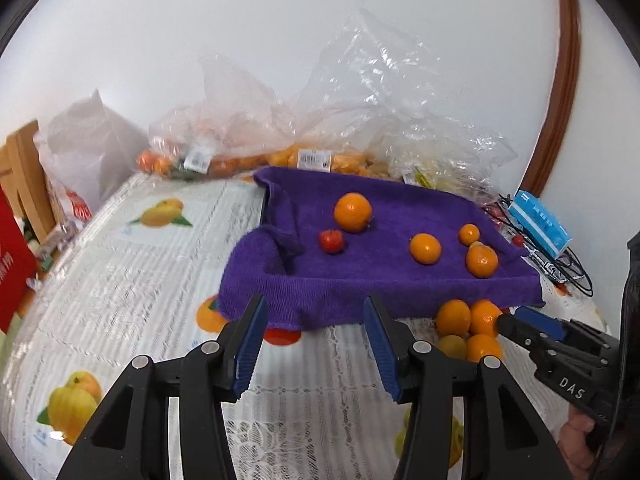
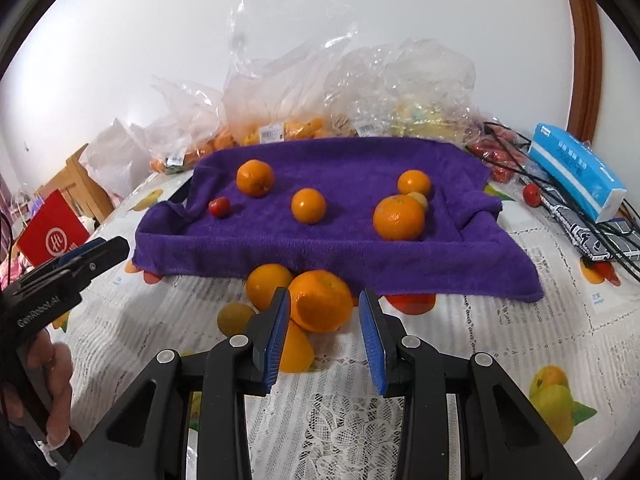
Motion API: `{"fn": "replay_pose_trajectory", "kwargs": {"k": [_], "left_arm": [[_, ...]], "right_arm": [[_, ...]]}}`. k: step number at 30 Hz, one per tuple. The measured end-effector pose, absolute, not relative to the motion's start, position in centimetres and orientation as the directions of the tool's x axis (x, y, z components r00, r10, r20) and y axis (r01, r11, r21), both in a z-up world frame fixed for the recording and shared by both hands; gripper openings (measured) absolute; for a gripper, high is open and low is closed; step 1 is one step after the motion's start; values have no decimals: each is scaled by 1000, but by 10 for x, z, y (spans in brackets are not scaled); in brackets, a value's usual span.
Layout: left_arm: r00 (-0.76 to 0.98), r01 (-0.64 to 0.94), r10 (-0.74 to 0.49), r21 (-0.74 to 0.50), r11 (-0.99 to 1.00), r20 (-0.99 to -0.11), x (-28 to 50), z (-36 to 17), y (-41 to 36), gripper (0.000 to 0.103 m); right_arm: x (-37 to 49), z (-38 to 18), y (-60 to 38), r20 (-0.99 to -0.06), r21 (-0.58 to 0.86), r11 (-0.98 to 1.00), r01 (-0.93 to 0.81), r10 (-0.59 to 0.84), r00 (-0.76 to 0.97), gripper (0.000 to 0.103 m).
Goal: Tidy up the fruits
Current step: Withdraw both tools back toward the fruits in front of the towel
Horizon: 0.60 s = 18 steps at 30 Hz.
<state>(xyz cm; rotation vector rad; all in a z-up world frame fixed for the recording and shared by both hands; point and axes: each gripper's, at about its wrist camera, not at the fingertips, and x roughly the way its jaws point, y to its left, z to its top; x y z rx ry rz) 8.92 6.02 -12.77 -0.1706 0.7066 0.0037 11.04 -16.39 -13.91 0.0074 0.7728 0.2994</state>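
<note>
A purple towel-lined tray (image 2: 280, 236) (image 1: 320, 288) holds several oranges, among them a large one (image 2: 399, 217), and one small red fruit (image 2: 219, 207) (image 1: 331, 241). In front of it on the table lies a cluster of oranges (image 1: 468, 330). My right gripper (image 2: 324, 320) is open, its blue pads on either side of the front orange (image 2: 320, 306) of that cluster without closing on it. My left gripper (image 1: 316, 340) is open and empty, just before the tray's front edge. It also shows at the left of the right wrist view (image 2: 96, 254).
Clear plastic bags of fruit (image 2: 280, 120) pile up behind the tray against the wall. A blue tissue pack (image 2: 576, 170), black cables and a loose red fruit (image 2: 532, 195) lie right of it. A red box (image 2: 52, 234) and wooden chair (image 1: 24, 184) stand at the left.
</note>
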Motion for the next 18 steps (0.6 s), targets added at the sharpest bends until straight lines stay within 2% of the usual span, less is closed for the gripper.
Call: {"fn": "replay_pose_trajectory", "kwargs": {"k": [7,18], "left_arm": [[725,-64,-105,-218,974,-680,94,-135,67,47],[726,-29,-102,-179,983,-680,91,-133,57,48]], "right_arm": [[115,-147,-160,-705,106,960,-257,255,662,42],[131,-153,-151,-732,101,960,-260,249,634,48]]}}
